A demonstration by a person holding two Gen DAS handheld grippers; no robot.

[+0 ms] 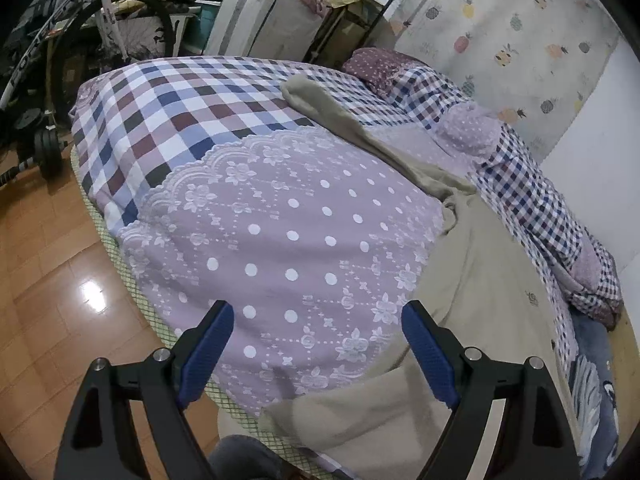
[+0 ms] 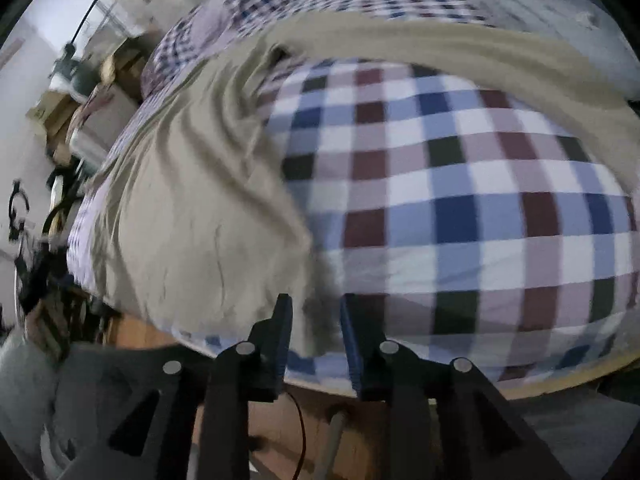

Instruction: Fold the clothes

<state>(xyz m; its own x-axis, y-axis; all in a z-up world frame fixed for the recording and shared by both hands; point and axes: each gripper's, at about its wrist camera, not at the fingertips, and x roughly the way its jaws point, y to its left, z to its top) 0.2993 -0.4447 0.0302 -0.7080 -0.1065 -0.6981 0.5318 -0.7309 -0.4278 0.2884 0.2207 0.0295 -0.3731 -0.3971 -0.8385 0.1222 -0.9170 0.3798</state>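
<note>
A beige garment lies spread on the bed, one long part reaching toward the far pillows and its near end hanging over the bed's front edge. My left gripper is open and empty, held above the lilac dotted bedcover, just left of the garment. In the right wrist view the same beige garment lies wrinkled across the checked cover. My right gripper is narrowed on a fold of the garment's edge at the bed's border; the view is blurred.
A bunched checked quilt and a pillow lie along the wall side. A bicycle, dumbbells and boxes stand beyond the bed. Wooden floor lies to the left.
</note>
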